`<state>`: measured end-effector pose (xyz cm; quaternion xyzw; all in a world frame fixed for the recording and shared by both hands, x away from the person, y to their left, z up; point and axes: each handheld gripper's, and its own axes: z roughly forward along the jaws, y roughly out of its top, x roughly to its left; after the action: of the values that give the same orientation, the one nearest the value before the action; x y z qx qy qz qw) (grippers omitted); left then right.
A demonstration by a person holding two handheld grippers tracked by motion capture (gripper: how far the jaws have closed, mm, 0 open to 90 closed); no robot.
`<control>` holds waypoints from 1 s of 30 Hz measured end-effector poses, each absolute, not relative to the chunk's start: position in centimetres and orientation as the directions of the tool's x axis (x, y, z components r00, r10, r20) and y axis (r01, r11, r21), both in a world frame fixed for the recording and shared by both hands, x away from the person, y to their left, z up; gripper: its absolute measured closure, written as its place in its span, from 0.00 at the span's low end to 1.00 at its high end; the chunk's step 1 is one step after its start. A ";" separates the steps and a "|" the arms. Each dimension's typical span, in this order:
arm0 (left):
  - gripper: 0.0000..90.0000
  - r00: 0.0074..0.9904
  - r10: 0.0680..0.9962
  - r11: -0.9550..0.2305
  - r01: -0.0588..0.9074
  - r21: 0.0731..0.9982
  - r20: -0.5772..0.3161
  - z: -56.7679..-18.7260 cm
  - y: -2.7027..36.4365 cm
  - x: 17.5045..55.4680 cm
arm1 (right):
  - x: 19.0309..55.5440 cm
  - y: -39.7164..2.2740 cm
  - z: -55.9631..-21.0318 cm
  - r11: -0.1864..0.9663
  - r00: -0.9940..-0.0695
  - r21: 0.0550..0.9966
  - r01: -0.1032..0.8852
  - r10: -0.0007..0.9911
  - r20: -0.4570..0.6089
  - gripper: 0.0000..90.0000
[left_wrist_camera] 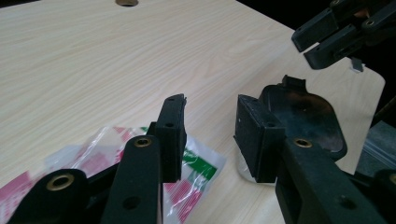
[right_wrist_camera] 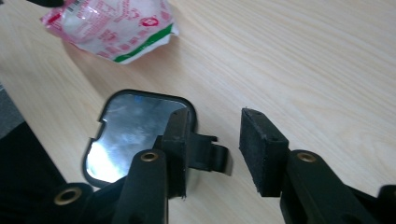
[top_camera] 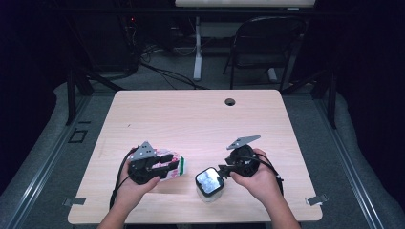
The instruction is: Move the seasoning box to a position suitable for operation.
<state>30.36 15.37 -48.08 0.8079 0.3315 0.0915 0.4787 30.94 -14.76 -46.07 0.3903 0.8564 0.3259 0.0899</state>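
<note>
Lay near the tabletop's (top_camera: 200, 114) front edge: pink-and-white plastic packet (top_camera: 175, 166), under the half-open, empty left gripper (top_camera: 165, 164). Stood just right of it: lidded clear container (top_camera: 209, 183), beside the half-open, empty right gripper (top_camera: 223, 169). Stretched bare toward the far edge.

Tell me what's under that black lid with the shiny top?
Under the black lid sits a clear container on the table. The lid covers its opening, so what is inside cannot be seen.

table (top_camera: 200, 119): light wood, round cable hole (top_camera: 230, 101) at 12 o'clock
chair (top_camera: 265, 43): black, folding, beyond the table at 1 o'clock
</note>
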 end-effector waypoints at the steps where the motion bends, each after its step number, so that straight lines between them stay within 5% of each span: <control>1: 0.69 0.767 0.617 -0.320 0.450 0.834 -0.178 -48.1 15.2 30.4 | 30.9 -14.5 -46.0 0.487 -0.682 0.623 0.612 0.724 0.105 0.72; 11: 0.72 0.784 0.587 -0.351 0.470 0.810 -0.201 -49.0 13.2 30.0 | 30.2 -14.2 -46.4 0.447 -0.643 0.633 0.632 0.759 0.106 0.85; 20: 0.78 0.829 0.541 -0.469 0.436 0.768 -0.140 -49.9 12.0 28.9 | 30.5 -15.2 -47.4 0.408 -0.616 0.624 0.666 0.773 0.151 0.89; 30: 0.83 0.833 0.530 -0.457 0.437 0.774 -0.158 -50.5 11.9 28.5 | 30.2 -14.7 -48.0 0.403 -0.607 0.620 0.673 0.780 0.151 0.94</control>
<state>28.52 11.86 -50.46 0.8519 0.2839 0.0530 0.4369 30.22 -14.73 -48.04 0.4357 0.8337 0.3294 0.0815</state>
